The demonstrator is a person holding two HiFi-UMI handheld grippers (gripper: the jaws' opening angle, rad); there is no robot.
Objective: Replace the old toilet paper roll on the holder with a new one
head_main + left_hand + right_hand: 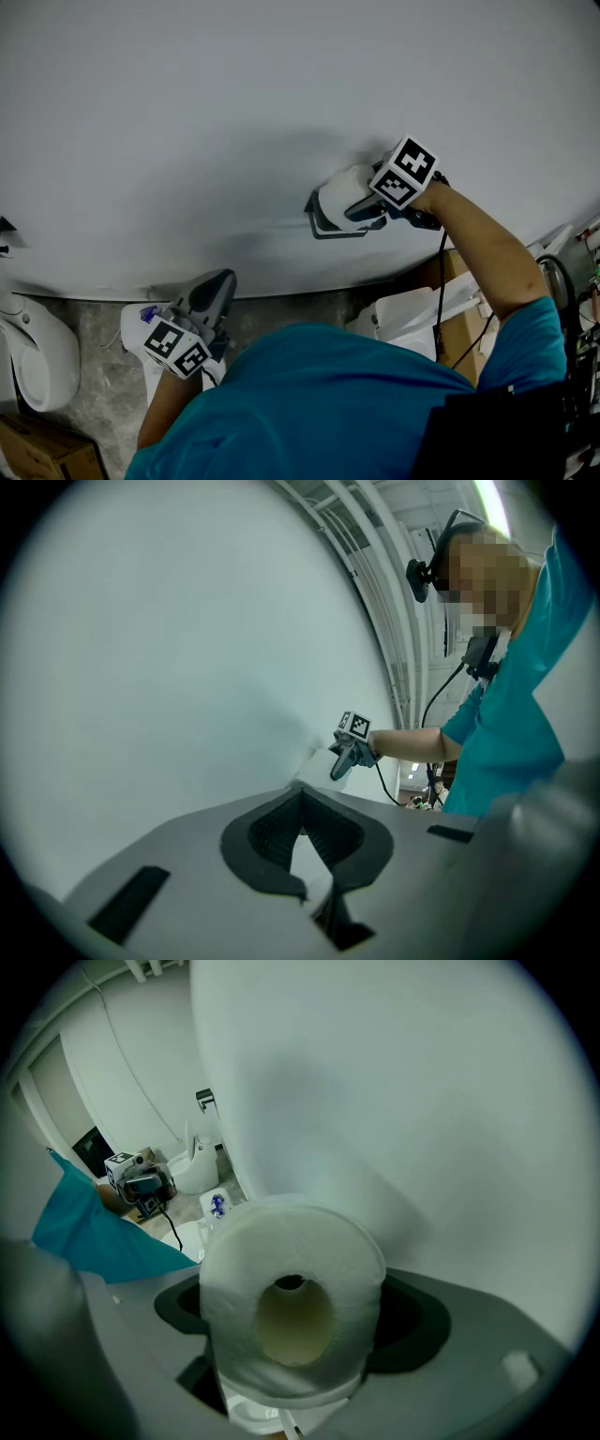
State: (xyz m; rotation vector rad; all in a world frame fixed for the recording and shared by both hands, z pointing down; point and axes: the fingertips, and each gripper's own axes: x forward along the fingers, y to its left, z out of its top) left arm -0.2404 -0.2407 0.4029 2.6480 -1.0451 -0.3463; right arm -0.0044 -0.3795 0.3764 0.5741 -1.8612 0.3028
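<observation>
My right gripper (352, 208) is shut on a full white toilet paper roll (337, 187) and holds it against the pale wall, right at the dark metal holder (319, 227). In the right gripper view the roll (281, 1251) fills the space between the jaws, its cardboard core facing the camera. My left gripper (217, 286) hangs low at the left, away from the holder. Its dark pads (272, 832) meet at the tip, with nothing gripped. The left gripper view shows the right gripper (343, 757) far off at the wall.
A white toilet (33, 352) stands at the far left on the grey floor. A white pack with blue print (141, 323) lies beside my left gripper. Cardboard boxes (459, 323) and white items (412, 314) sit under my right arm, with cables at the right edge.
</observation>
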